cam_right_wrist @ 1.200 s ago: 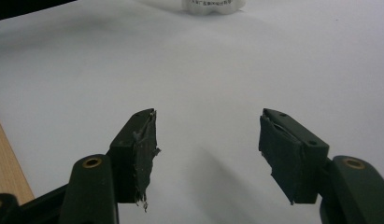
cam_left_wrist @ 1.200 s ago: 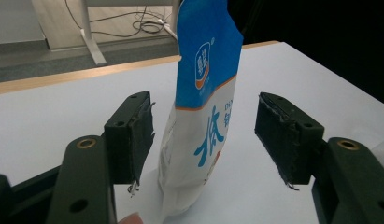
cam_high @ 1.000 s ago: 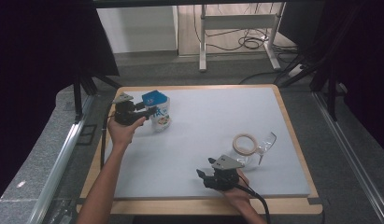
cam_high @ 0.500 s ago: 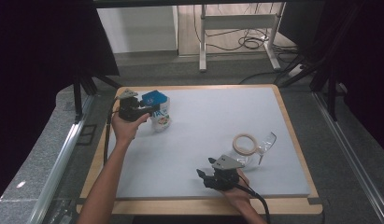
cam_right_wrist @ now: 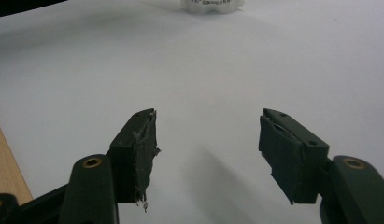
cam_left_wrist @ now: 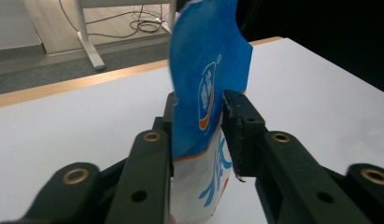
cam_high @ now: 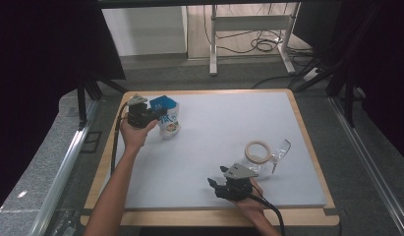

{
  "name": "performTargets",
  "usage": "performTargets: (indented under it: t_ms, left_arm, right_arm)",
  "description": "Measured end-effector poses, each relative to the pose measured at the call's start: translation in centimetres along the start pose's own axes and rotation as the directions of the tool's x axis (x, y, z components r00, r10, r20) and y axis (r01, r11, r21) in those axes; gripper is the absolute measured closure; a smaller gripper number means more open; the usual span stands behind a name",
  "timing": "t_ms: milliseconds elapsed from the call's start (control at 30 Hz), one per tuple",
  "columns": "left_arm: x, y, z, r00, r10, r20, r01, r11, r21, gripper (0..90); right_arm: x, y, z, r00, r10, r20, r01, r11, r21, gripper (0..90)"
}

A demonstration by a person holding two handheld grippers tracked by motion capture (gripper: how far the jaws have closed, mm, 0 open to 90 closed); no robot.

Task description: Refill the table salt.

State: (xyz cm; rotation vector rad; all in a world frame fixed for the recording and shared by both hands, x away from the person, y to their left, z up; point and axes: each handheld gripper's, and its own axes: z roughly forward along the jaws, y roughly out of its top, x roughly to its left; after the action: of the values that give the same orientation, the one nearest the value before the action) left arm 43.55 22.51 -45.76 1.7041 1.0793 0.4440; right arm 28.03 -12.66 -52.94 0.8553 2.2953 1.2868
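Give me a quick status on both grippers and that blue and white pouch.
Left gripper just closed on the blue and white pouch, upright. Right gripper open, empty, over bare mat. Tape ring well clear.

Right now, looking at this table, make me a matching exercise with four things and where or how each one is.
Things:
1. blue and white pouch
2. tape ring
3. clear glass
4. right gripper

States:
A. lying on its side by the tape ring
B. jaws apart, nothing between them
C. squeezed between the left gripper's jaws
D. flat on the white mat

Pairs: 1-C, 2-D, 3-A, 4-B
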Motion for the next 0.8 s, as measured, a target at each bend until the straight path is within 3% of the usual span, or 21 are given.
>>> performTargets:
  t_ms: [267, 500, 800]
  left_arm:
    - [0.15, -0.22, -0.23, 0.9997, 0.011, 0.022, -0.011, 0.9999, -0.008, 75.1]
    - [0.09, -0.18, -0.81, 0.9996, 0.026, 0.014, -0.026, 0.9994, -0.023, 74.3]
    - [0.07, -0.39, -0.84, 0.9988, 0.030, 0.038, -0.029, 0.9993, -0.023, 86.0]
  right_arm:
    - [0.02, -0.03, 0.09, 1.0000, 0.000, 0.001, 0.000, 1.000, 0.001, 37.6]
    - [0.03, -0.07, 0.18, 1.0000, 0.001, 0.000, -0.001, 1.000, 0.002, 37.5]
    - [0.23, -0.01, 0.25, 1.0000, -0.002, 0.001, 0.002, 1.000, 0.007, 37.5]
